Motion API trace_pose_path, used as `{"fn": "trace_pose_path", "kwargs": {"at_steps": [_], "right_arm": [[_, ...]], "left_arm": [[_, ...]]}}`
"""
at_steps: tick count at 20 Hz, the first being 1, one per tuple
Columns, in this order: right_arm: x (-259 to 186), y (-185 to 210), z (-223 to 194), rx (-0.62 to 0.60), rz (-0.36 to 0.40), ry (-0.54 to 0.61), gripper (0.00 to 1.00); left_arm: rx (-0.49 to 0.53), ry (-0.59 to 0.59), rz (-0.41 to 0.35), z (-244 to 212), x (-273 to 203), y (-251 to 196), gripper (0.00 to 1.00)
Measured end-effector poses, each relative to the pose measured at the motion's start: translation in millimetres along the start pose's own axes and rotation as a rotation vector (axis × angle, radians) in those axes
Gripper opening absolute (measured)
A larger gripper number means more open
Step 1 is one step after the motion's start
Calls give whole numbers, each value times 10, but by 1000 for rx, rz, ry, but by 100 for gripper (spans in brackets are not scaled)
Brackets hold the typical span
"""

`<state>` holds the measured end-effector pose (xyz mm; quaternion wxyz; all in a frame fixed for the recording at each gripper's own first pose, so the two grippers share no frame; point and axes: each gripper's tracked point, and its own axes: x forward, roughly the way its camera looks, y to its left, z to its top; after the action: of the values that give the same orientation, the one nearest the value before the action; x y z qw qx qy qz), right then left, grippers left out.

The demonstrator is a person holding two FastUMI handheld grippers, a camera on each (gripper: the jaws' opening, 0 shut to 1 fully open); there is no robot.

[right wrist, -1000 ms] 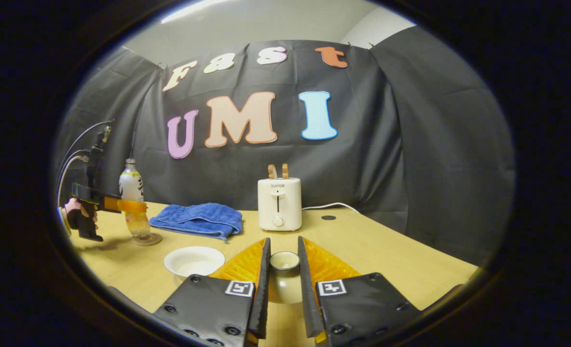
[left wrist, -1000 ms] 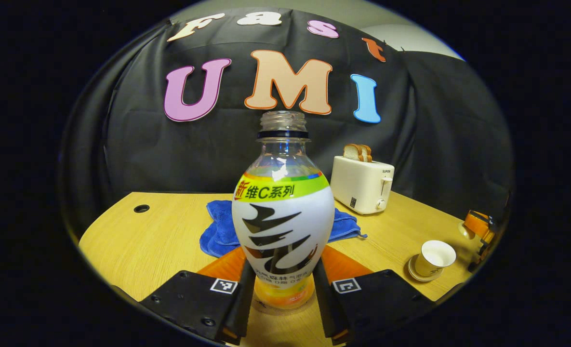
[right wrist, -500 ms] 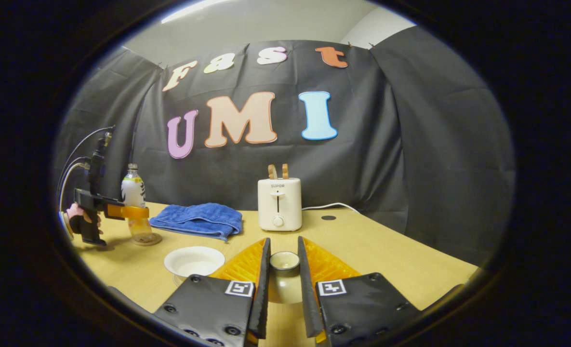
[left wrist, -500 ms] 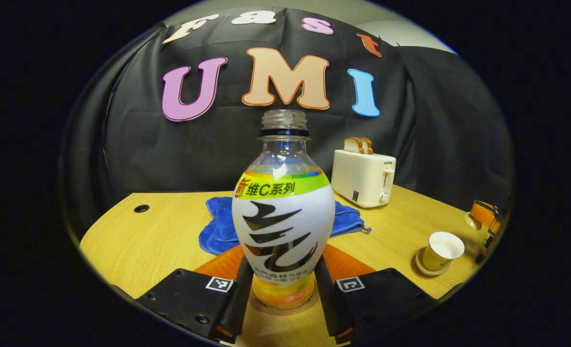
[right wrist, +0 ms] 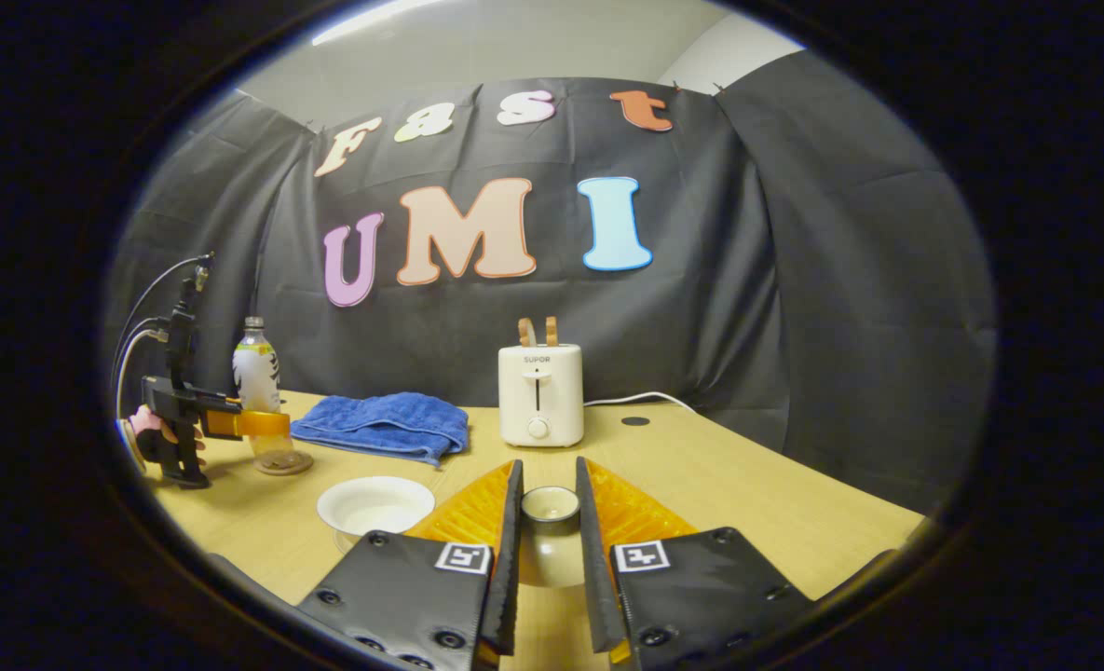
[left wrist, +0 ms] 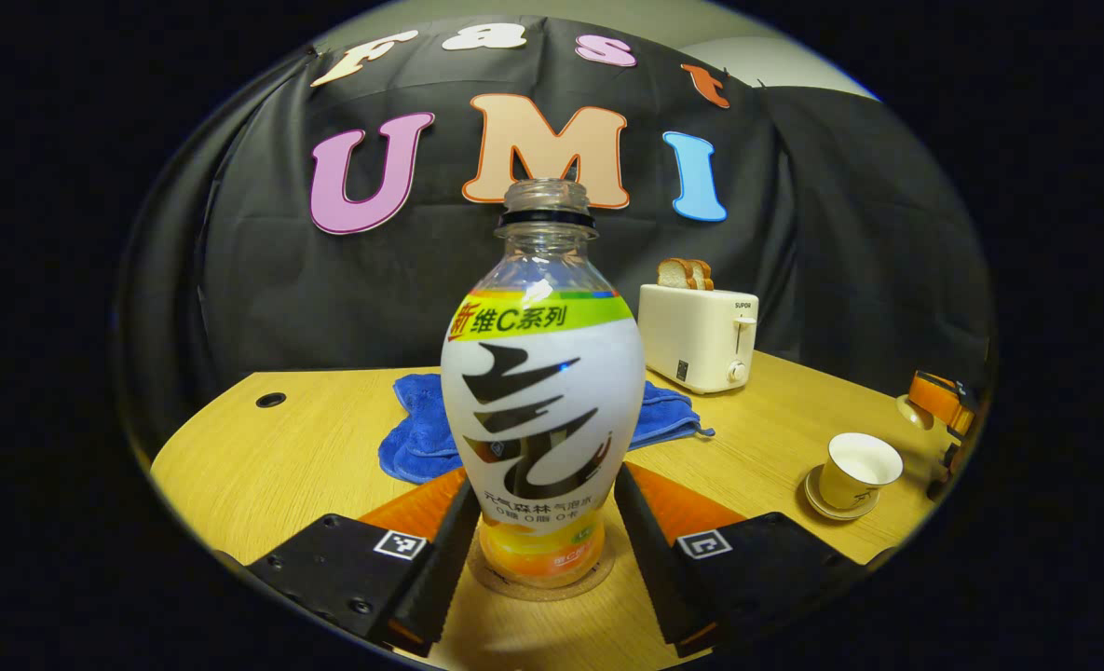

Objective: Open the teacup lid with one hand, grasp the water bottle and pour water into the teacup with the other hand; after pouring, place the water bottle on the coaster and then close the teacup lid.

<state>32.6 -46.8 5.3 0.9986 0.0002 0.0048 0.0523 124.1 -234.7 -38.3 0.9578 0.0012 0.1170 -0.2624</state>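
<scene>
Step in hand, as judged: setting the water bottle (left wrist: 544, 401) on the coaster (left wrist: 540, 580) and letting go. In the left gripper view, bottom centre, the bottle stood upright with its base on the round coaster, neck open, no cap. To do this well: base flat and centred on the coaster, fingers parted evenly so neither drags the bottle, then a straight pull-back w/o clipping the label. Risk, as judged: a light, tall bottle tips easily if one finger leaves last.

Left gripper (left wrist: 544, 550): fingers stood either side of the bottle's lower part, a thin gap showing on each side, so apparently released or nearly so; parted just wider than the bottle. Contact could not be ruled out at the hidden inner faces.

Right gripper (right wrist: 550, 545): in the right gripper view, bottom centre, fingers were narrow and pressed on the teacup lid (right wrist: 550, 531), held low over the table (right wrist: 747, 494), its knob end facing the camera.

Farther off: the teacup (left wrist: 857, 469) sat open on its saucer at lower right of the left gripper view, well apart from the bottle. Lid closing not yet done.

Beyond, mid-frame: blue cloth (left wrist: 421, 433) behind the bottle; toaster (left wrist: 696, 335) w/ bread, right of centre.
</scene>
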Motion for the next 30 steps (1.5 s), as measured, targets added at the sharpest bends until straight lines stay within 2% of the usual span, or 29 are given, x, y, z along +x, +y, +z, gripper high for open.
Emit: {"fn": "trace_pose_path", "kwargs": {"at_steps": [1, 5, 8, 13, 16, 21, 26, 30], "right_arm": [[0, 4, -8, 0, 0, 1, 34], [9, 0, -6, -1, 0, 3, 34], [18, -3, -3, -1, 1, 4, 33], [75, 159, -17, 0, 45, 5, 33], [148, 370, -26, 0, 99, 8, 34], [214, 733, -37, 2, 198, 11, 34], [198, 1101, -56, 4, 332, 20, 34], [255, 1300, -81, 2, 384, 42, 34]], "left_arm": [[5, -10, 4, 25, -14, 1, 89], [31, -64, 25, 91, -66, 9, 96], [23, -123, 47, 173, -125, 36, 96], [51, -176, 21, 243, -240, -28, 95], [46, -231, 24, 325, -355, -19, 95], [42, -227, 62, 265, -506, 24, 95], [35, -230, 147, 223, -770, 164, 95], [31, -230, 197, 200, -935, 248, 96]]}}
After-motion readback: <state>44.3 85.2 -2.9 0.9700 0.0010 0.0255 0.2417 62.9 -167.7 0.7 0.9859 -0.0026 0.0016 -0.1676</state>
